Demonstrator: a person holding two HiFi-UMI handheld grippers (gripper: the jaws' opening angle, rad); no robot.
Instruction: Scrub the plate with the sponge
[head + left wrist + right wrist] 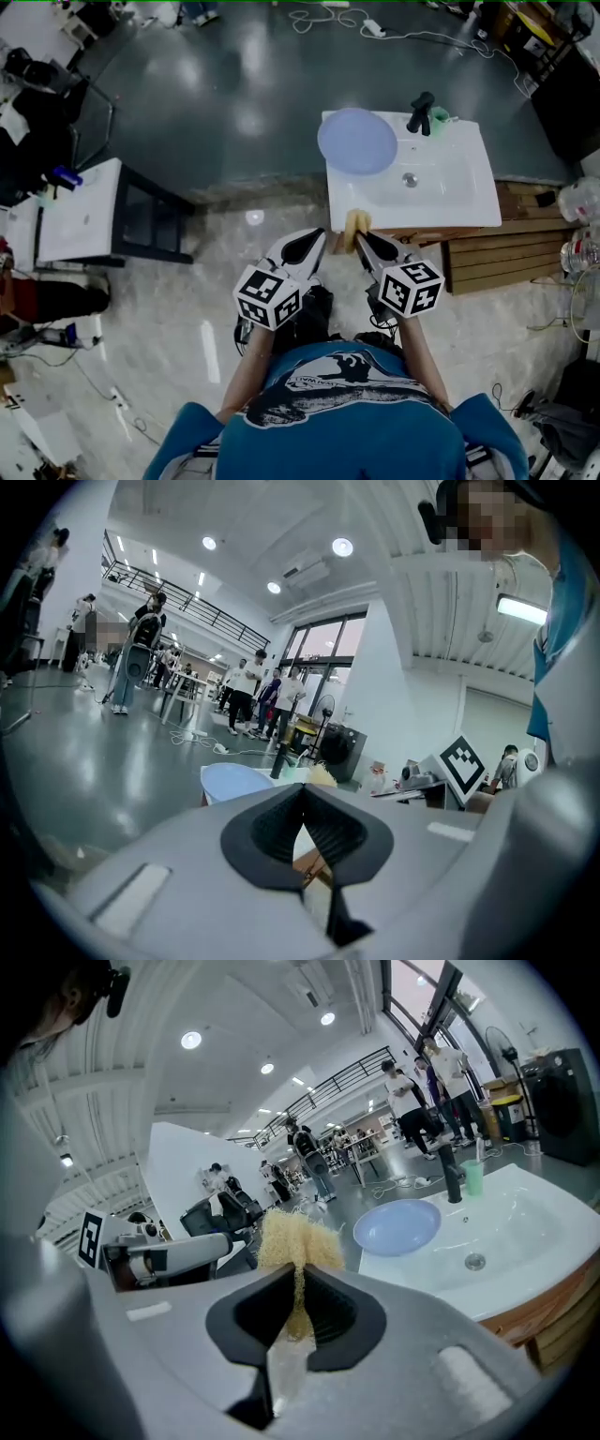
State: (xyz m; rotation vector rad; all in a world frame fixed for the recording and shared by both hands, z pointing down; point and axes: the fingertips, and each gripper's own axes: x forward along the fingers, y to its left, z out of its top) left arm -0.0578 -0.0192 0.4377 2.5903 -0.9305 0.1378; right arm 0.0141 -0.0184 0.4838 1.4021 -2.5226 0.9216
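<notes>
Head view steeply down, gripper views forward (all share plate (356,141))

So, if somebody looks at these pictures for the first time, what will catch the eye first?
Probably the pale blue plate, resting on the far left corner of the white sink in front of the person. Next comes the yellow sponge, pinched in the right gripper just before the sink's near edge. The left gripper beside it is shut and holds nothing.

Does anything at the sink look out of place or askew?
The blue plate sits on the far left corner of the sink, slightly past the rim, not in the basin. Nothing else stands out.
</notes>
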